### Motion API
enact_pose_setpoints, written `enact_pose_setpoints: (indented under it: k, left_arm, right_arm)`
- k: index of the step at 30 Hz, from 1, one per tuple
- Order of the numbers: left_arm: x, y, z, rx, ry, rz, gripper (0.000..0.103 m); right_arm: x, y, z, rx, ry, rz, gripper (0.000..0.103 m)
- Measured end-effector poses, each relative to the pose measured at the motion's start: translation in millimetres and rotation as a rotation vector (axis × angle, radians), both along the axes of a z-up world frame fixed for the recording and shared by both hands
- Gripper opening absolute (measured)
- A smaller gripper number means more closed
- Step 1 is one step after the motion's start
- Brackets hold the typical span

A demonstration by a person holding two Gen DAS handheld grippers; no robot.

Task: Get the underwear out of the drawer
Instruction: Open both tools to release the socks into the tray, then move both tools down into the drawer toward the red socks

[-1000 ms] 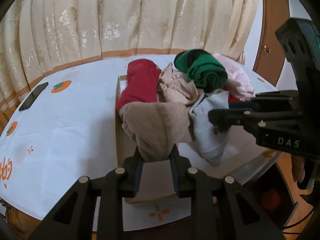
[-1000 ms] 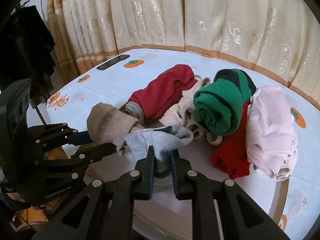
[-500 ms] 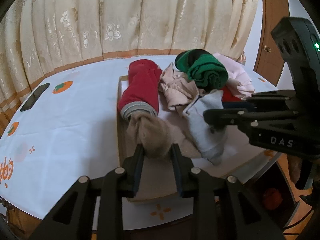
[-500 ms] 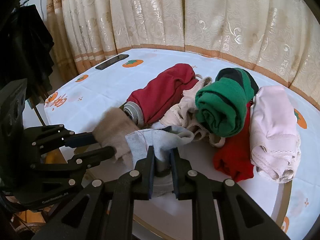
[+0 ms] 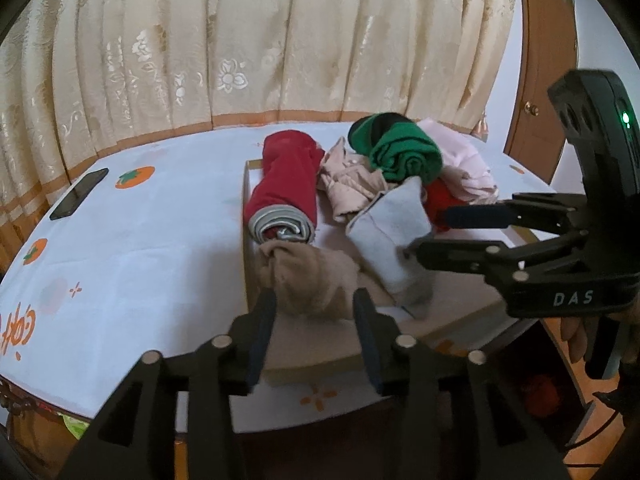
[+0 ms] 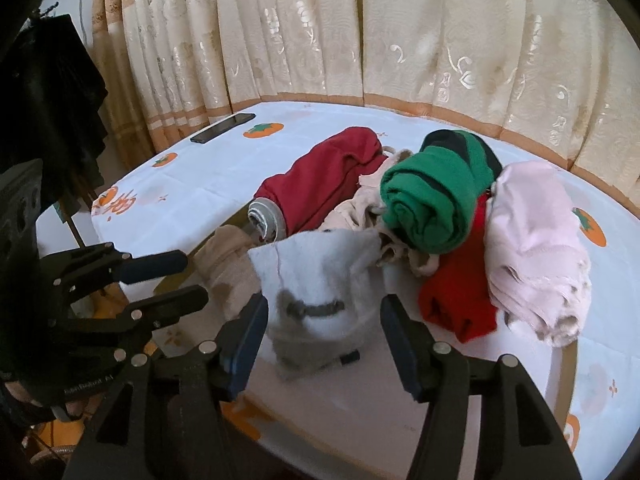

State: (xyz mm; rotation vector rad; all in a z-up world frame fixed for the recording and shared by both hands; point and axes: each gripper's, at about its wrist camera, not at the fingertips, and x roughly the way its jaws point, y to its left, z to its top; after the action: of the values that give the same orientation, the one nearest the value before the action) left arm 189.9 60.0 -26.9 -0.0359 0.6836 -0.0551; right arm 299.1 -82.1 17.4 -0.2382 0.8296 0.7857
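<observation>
1. Beige cloth, a soft bunched piece of underwear, lies between the two fingers of the left gripper at the near end of a shallow drawer set on a table.
2. Left gripper's jaws are opening; a gap shows on each side of the beige piece, so the pads are not pressing it.
3. Grey underwear sits between the fingers of the right gripper, slumped on the drawer floor just right of the beige piece.
4. Right gripper's jaws are opening too and stand wide; the grey piece is between them, and neither pad presses on it.
5. Farther back in the drawer lie a dark red roll with a grey band, a crumpled pale beige piece, a green roll, a bright red piece and a pale pink piece, all crowded together and touching.
6. Both grippers point at the near end of the drawer, side by side, the left one's fingers close to the grey piece in the right wrist view.
7. White tablecloth with orange fruit prints covers the table; a dark phone lies near its far left edge, well apart from the drawer.
8. Cream curtains hang behind the table.
</observation>
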Motion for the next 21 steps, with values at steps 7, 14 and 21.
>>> enact_pose_setpoints:
  k: [7,14,21]
  left_arm:
    - [-31,-16,2,0.027,-0.030,-0.048,0.046]
    - [-60,-44,-9,0.083,0.005,-0.150,0.048]
    - [-76,-70,-34,0.127,0.065,-0.222,0.048]
  right_arm:
    - [-29,-26,9,-0.009,-0.031,0.011,0.061]
    - [-72,-67,18,-0.042,-0.054,0.031,0.061]
    - [-111,-107,19,-0.108,-0.071,0.044,0.062]
